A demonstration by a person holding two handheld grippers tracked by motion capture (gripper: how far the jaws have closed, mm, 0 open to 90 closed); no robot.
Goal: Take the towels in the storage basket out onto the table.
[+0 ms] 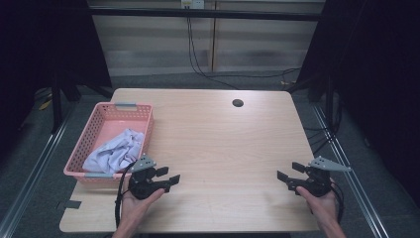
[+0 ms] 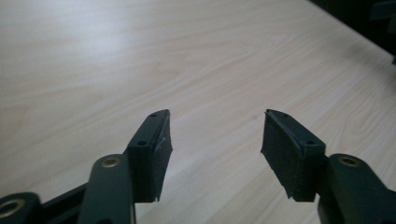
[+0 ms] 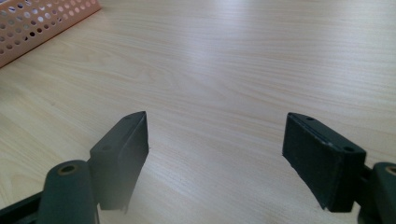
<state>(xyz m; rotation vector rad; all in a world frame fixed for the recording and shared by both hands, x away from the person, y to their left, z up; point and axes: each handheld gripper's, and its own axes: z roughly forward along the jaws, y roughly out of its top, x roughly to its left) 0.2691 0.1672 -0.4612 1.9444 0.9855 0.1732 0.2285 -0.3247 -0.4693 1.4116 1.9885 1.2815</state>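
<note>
A pink perforated basket (image 1: 140, 115) stands at the table's left side, holding a crumpled pale lavender cloth (image 1: 116, 150). My left gripper (image 1: 172, 176) rests low near the front edge, just right of the basket's near corner, pointing right. In the left gripper view my left gripper (image 2: 215, 128) is open over bare wood, nothing between its jaws. My right gripper (image 1: 290, 171) sits near the front right corner, pointing left. In the right gripper view my right gripper (image 3: 215, 128) stands open wide and holds nothing, and the basket's corner (image 3: 32, 21) shows at the top left.
The light wooden table (image 1: 223, 134) has a round cable hole (image 1: 237, 103) near its far edge. Black cables hang down the wall behind. Dark floor and metal rails flank both sides of the table.
</note>
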